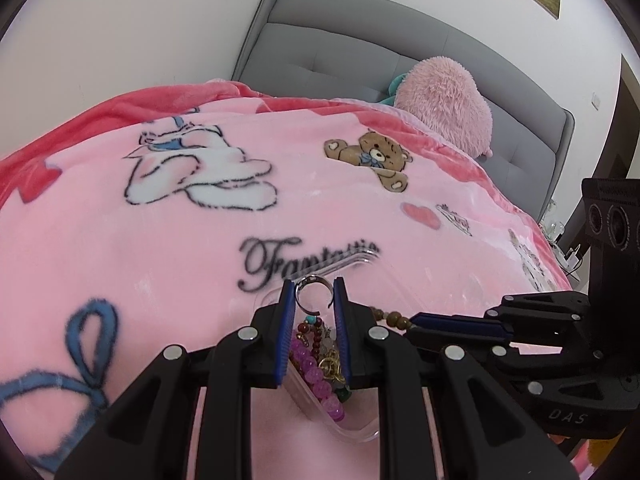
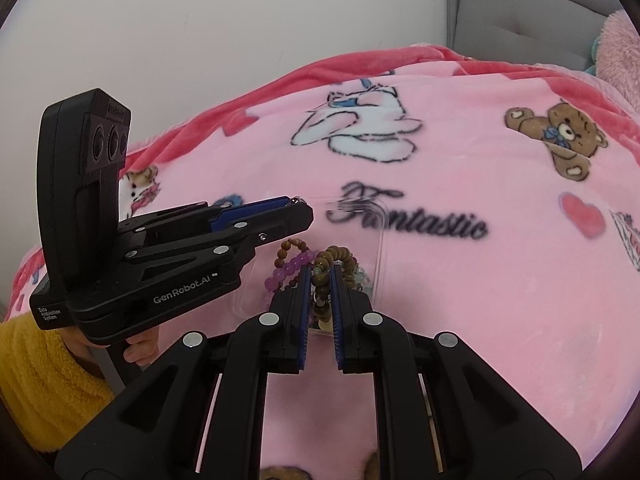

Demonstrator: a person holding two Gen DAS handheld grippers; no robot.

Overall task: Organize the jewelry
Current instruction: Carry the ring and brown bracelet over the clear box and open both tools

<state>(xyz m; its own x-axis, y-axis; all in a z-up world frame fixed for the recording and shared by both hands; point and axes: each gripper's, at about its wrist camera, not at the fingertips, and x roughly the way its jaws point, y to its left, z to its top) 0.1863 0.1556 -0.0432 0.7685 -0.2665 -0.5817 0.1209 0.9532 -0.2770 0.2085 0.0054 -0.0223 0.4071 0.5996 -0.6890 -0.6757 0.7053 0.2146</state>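
Note:
A clear plastic box (image 1: 362, 432) lies on the pink blanket and holds beaded jewelry, among it a purple bead bracelet (image 1: 316, 376). My left gripper (image 1: 314, 285) hangs over the box, shut on a silver ring (image 1: 314, 294) held upright between its blue pads. My right gripper (image 2: 320, 270) is shut on a brown wooden bead bracelet (image 2: 334, 258), also above the box (image 2: 380, 248). The right gripper (image 1: 420, 322) enters the left wrist view from the right, with brown beads (image 1: 394, 316) at its tip. The left gripper (image 2: 298, 206) shows at the left of the right wrist view.
The pink blanket (image 1: 200, 240) with cartoon prints covers a bed with a grey headboard (image 1: 360, 52). A fluffy pink plush (image 1: 444, 104) rests at the head. A hand with a yellow sleeve (image 2: 36, 364) holds the left gripper's handle.

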